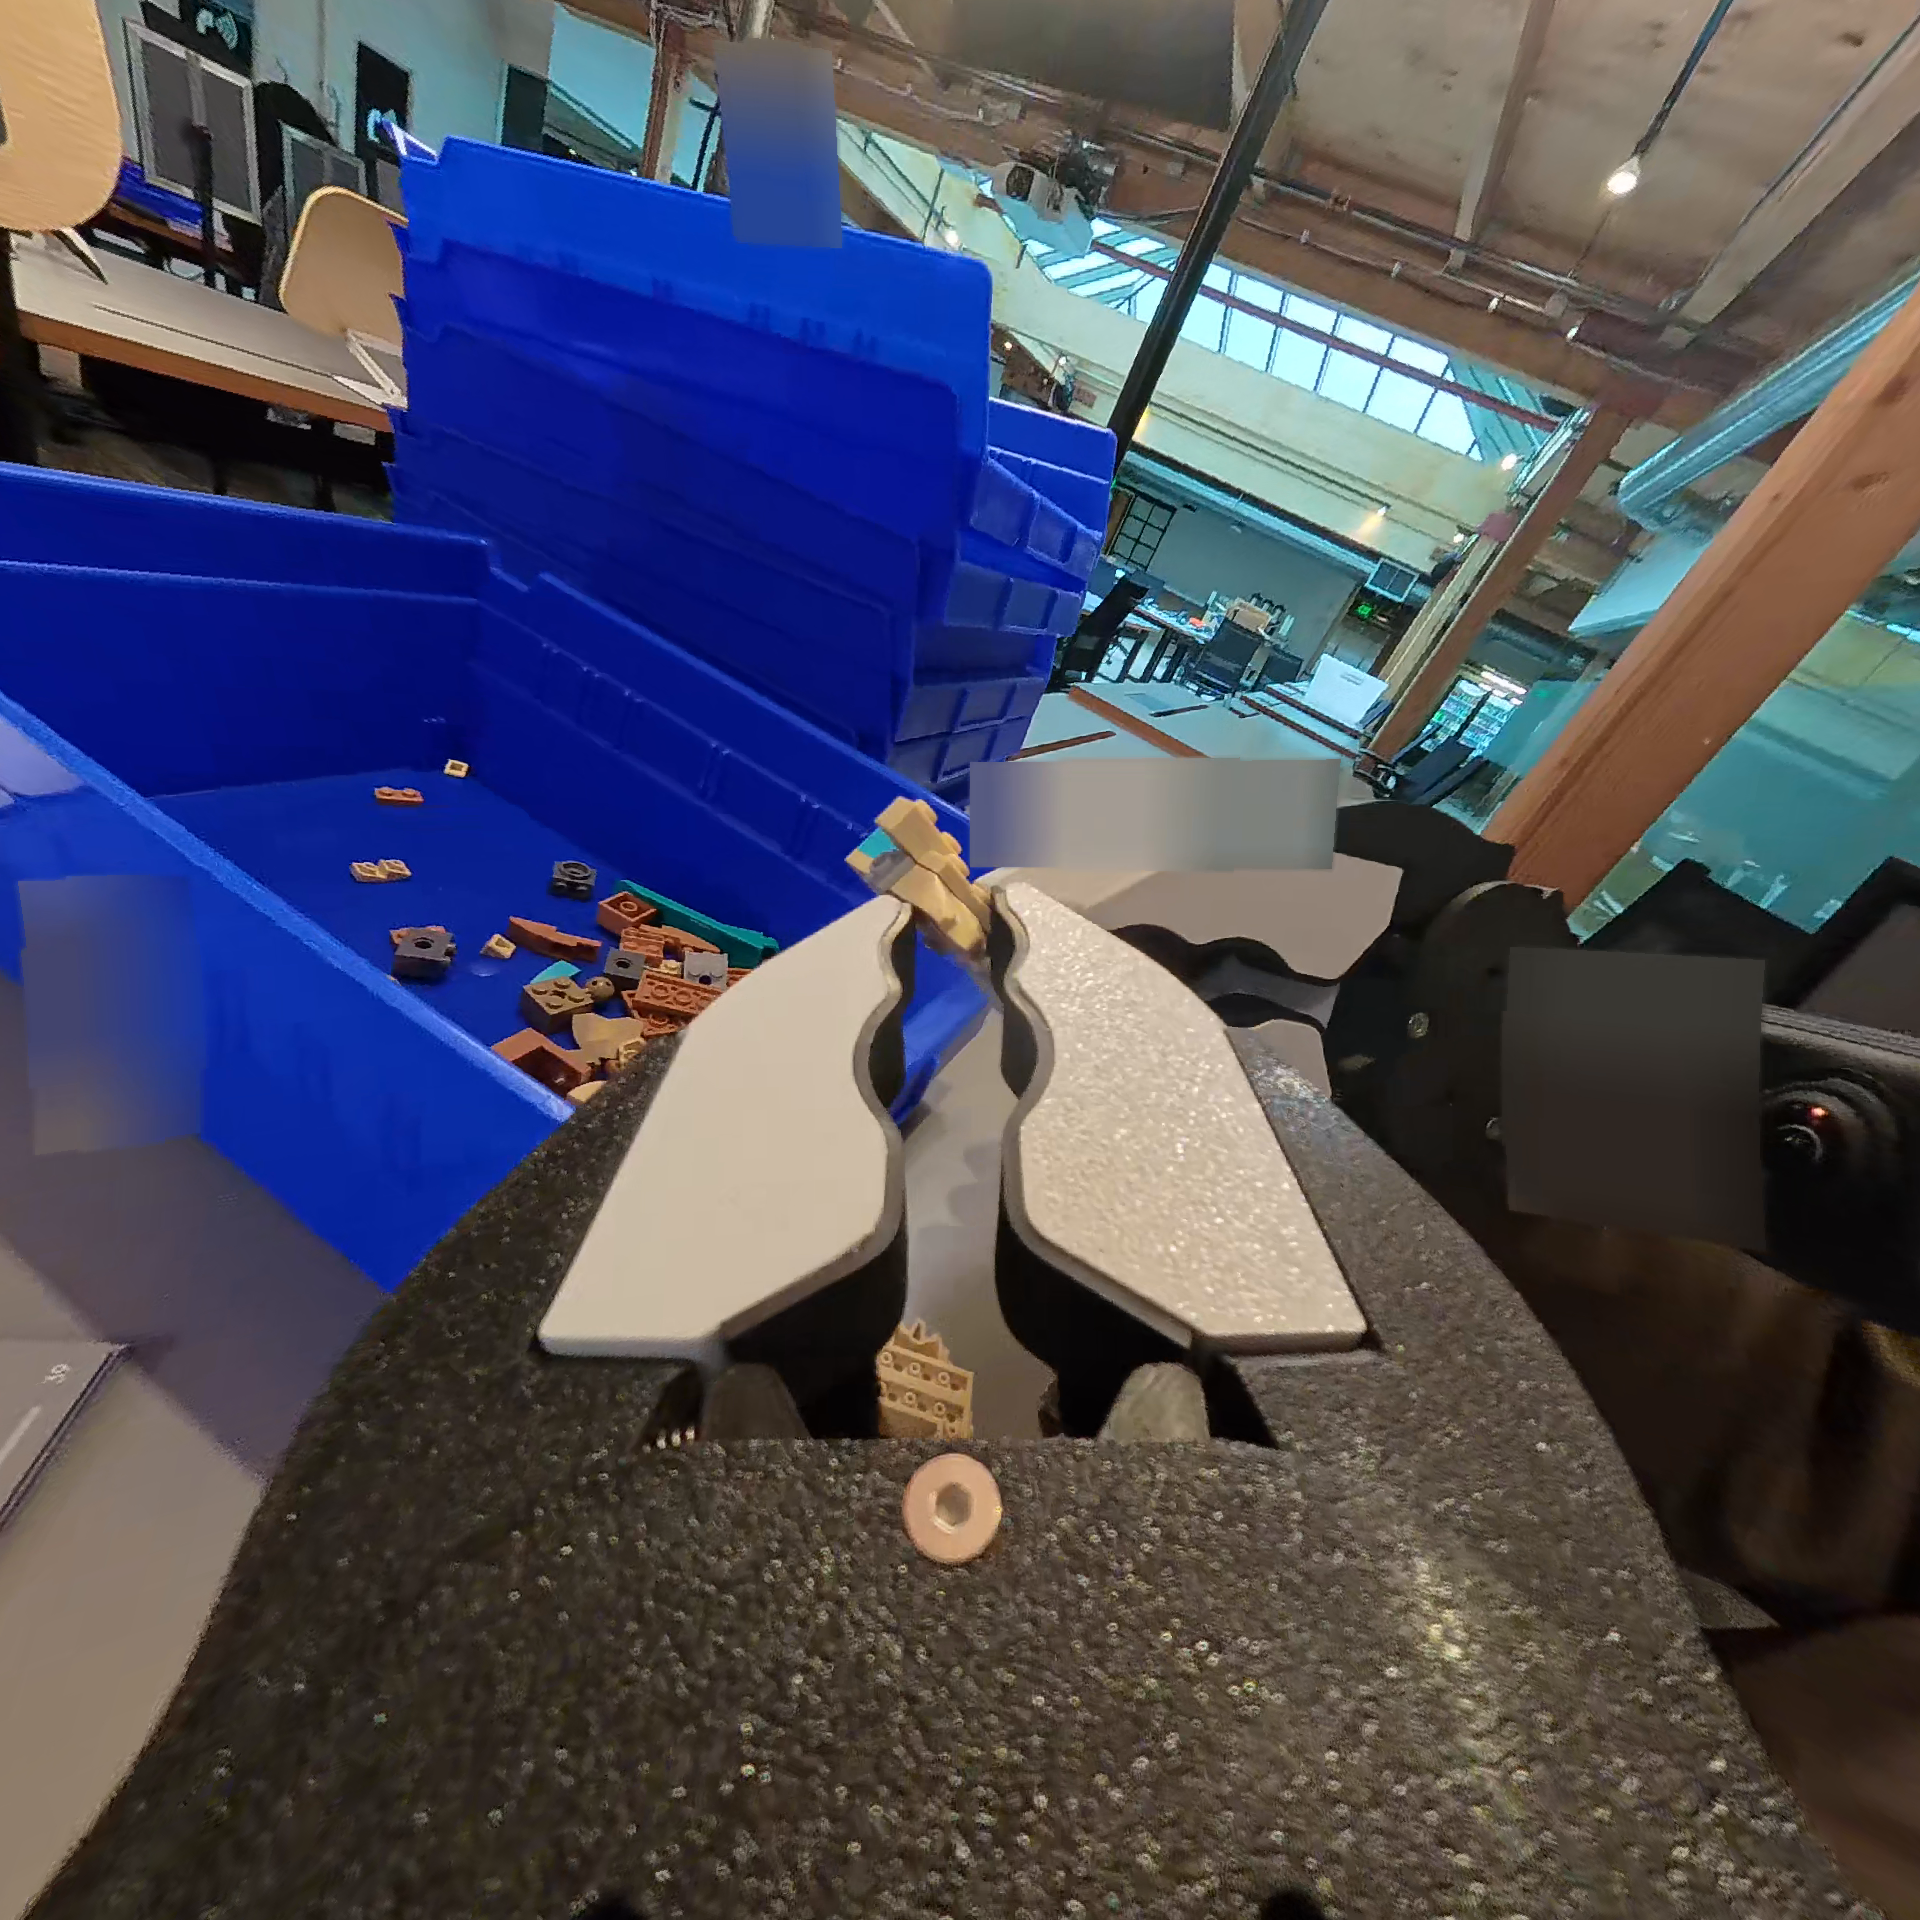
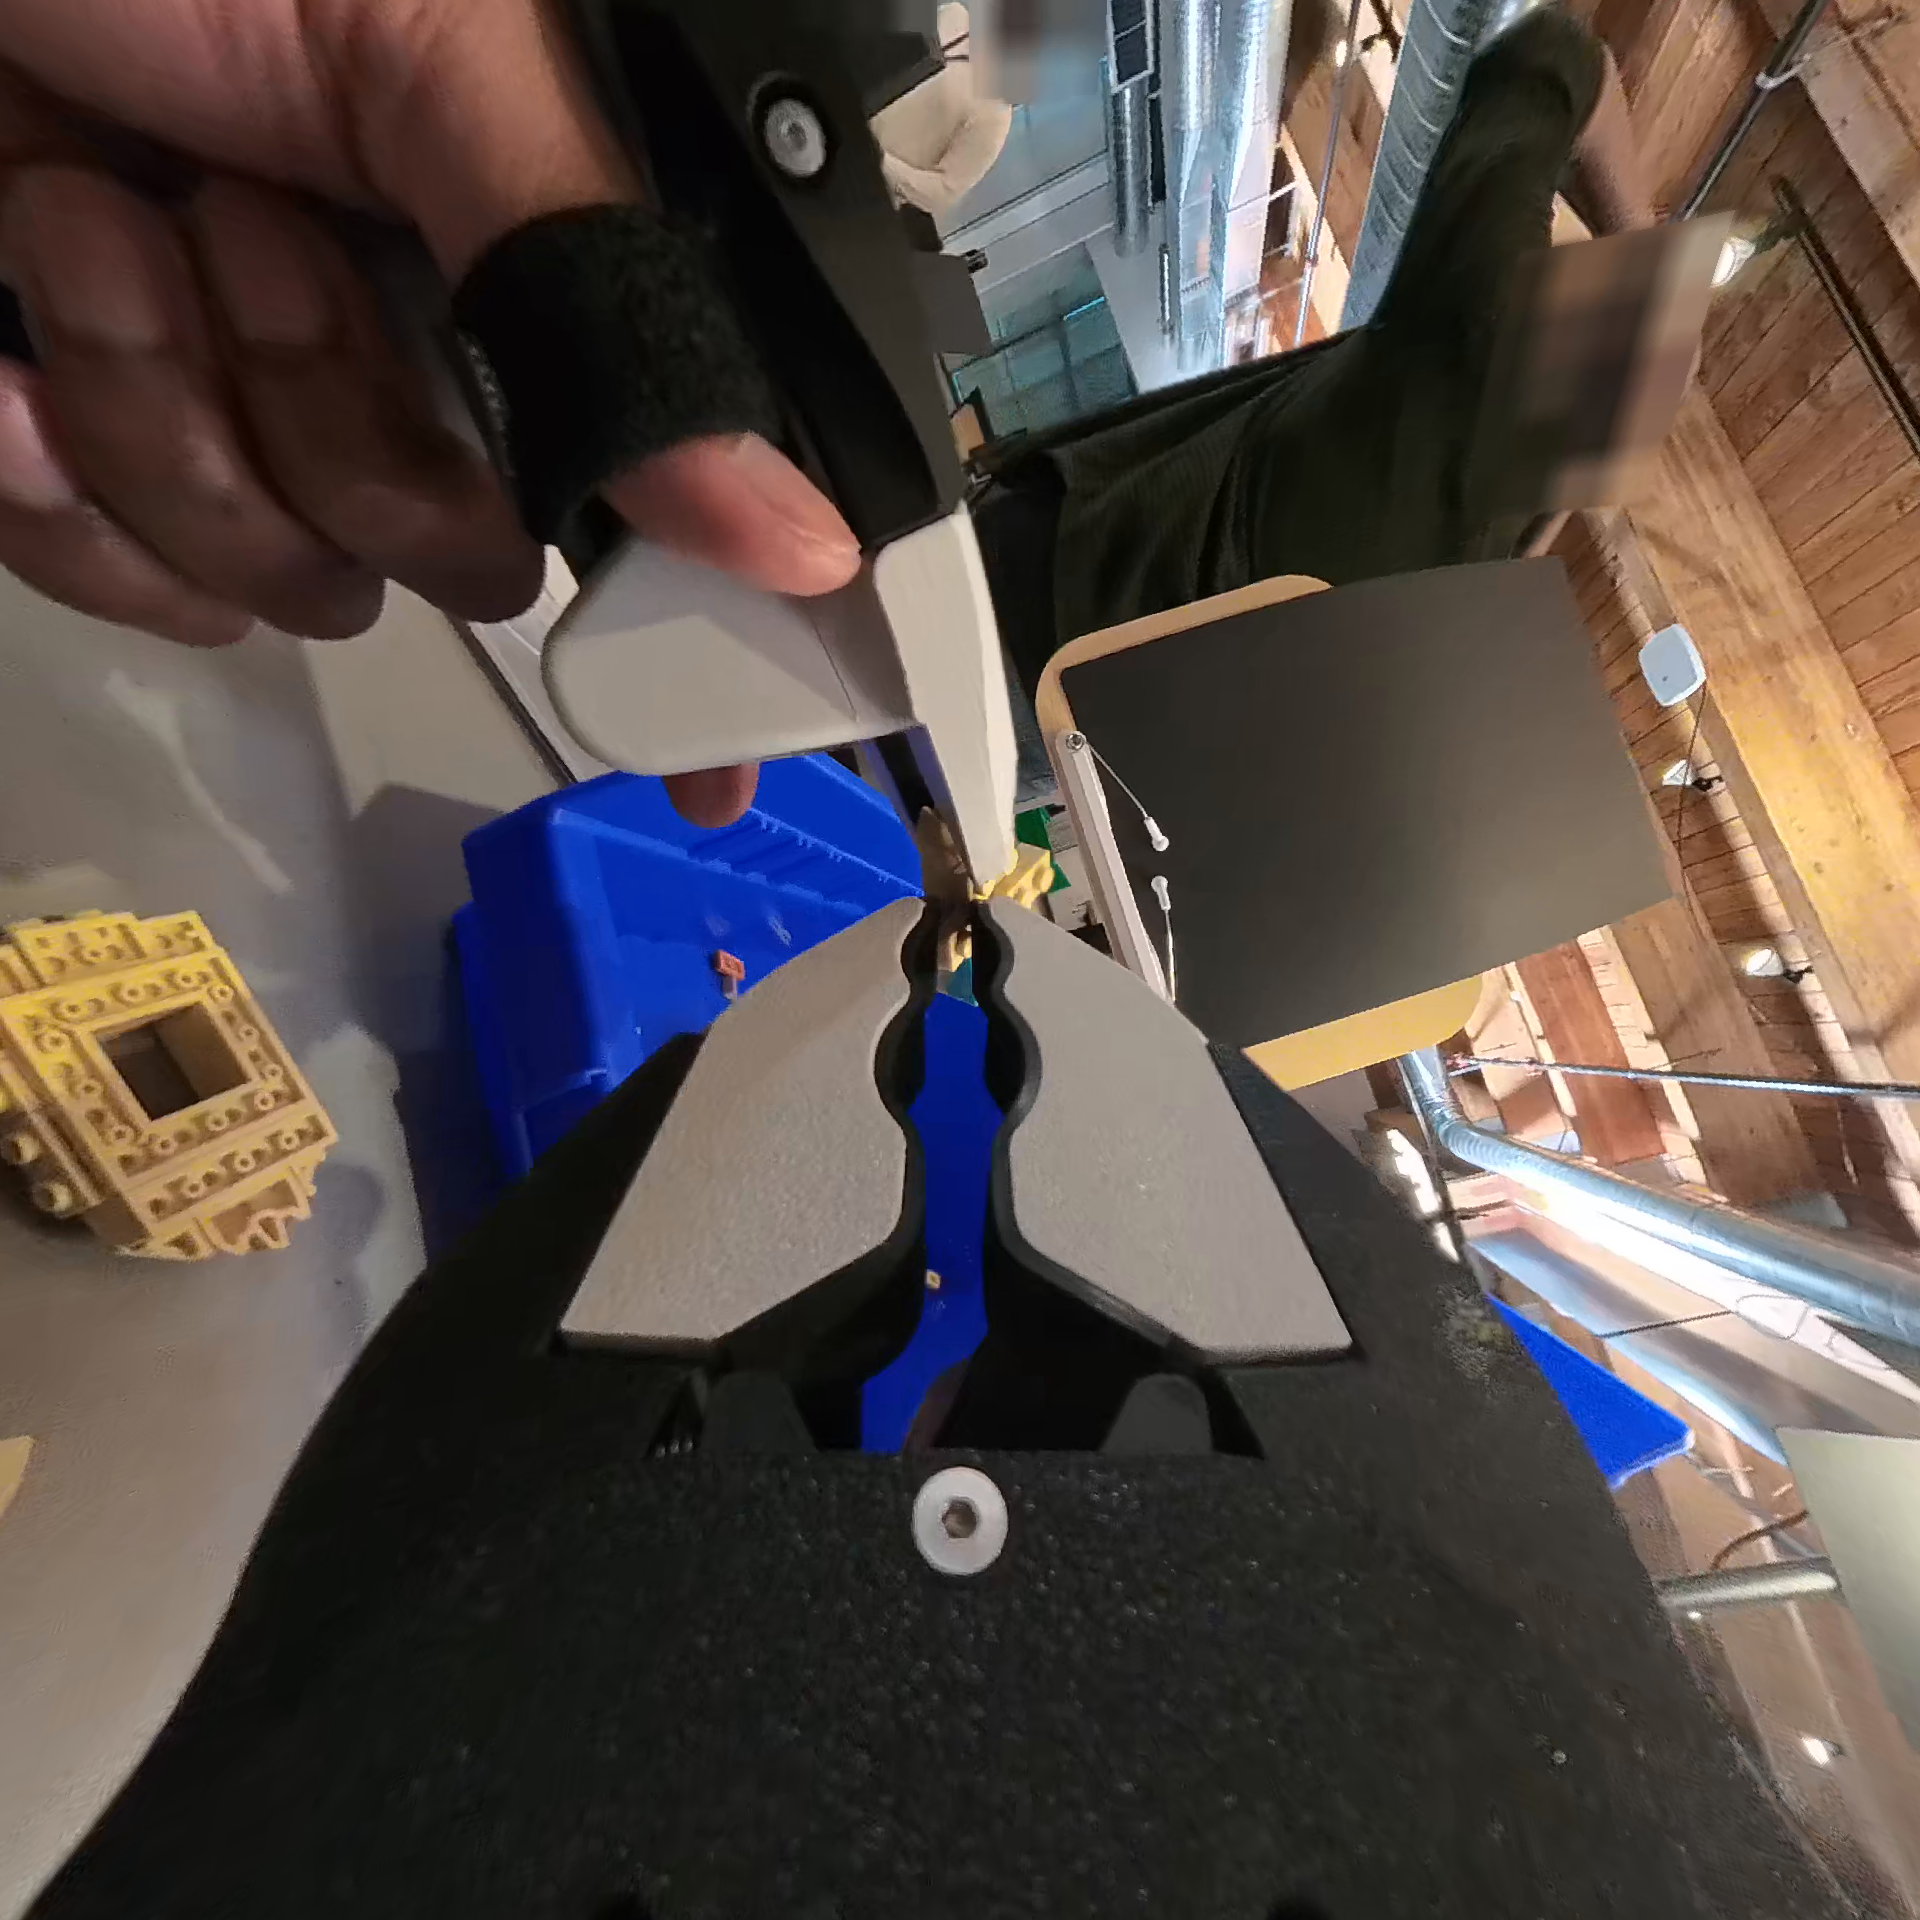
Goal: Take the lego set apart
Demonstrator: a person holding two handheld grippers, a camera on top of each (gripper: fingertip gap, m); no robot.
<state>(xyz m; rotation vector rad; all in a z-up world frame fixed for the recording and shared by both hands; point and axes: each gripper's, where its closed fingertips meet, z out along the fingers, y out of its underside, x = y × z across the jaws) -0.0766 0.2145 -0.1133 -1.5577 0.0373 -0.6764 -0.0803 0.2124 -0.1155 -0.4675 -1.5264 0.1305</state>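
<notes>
both grippers nearly closed on the same small tan brick cluster (image 1: 920, 873) just above the near rim of the blue bin (image 1: 312, 1039), left gripper (image 1: 951, 904) and right gripper (image 2: 956, 920) pinching only by the tips, so any twist could snap it apart and drop pieces into the loose bricks (image 1: 582, 966) below.

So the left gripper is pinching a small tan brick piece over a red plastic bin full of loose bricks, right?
Not quite: the bin is blue plastic, not red, as the left wrist view shows. The rest holds: the left gripper pinches a small tan brick piece, and loose bricks lie in the bin.
</notes>
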